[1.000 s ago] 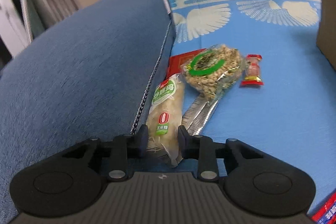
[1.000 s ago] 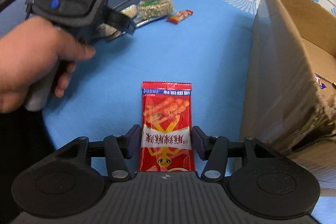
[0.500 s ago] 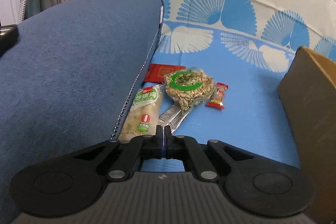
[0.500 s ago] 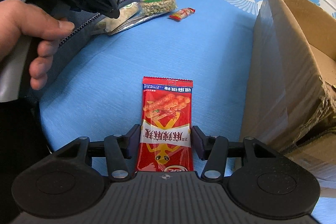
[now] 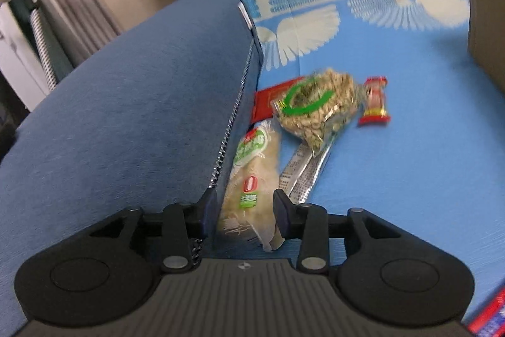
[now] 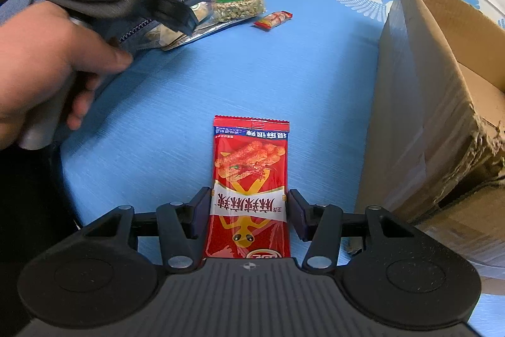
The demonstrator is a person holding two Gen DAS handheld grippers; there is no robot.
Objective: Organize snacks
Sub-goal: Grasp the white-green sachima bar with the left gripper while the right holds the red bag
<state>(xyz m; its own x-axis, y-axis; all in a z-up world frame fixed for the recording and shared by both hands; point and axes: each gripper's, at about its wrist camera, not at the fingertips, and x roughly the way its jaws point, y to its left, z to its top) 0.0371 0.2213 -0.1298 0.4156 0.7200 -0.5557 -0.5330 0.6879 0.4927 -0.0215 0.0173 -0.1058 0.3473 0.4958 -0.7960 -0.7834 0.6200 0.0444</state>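
My left gripper [image 5: 244, 210] is low on the blue sheet beside the cushion. Its jaws are opening, and the near end of a pale bread packet [image 5: 252, 160] with a green label lies between them. Beyond it lie a silver packet [image 5: 303, 172], a clear bag of nuts [image 5: 315, 106], a flat red packet [image 5: 268, 100] and a small red candy [image 5: 374, 103]. My right gripper [image 6: 249, 210] rests on the sheet with both pads against the edges of a red spicy-stick packet [image 6: 249, 166] that lies flat. In the right wrist view a hand [image 6: 41, 59] holds the left gripper over the pile.
An open cardboard box [image 6: 426, 100] stands at the right, close to the red packet; its corner also shows at the left wrist view's edge [image 5: 486, 21]. A dark blue cushion [image 5: 126, 116] rises on the left. The blue patterned sheet [image 6: 284, 68] stretches between the pile and the box.
Half a second ago the left gripper was shut and drawn back from the pile. It has now come forward and down, jaws apart around the pale packet. The right gripper has kept still.
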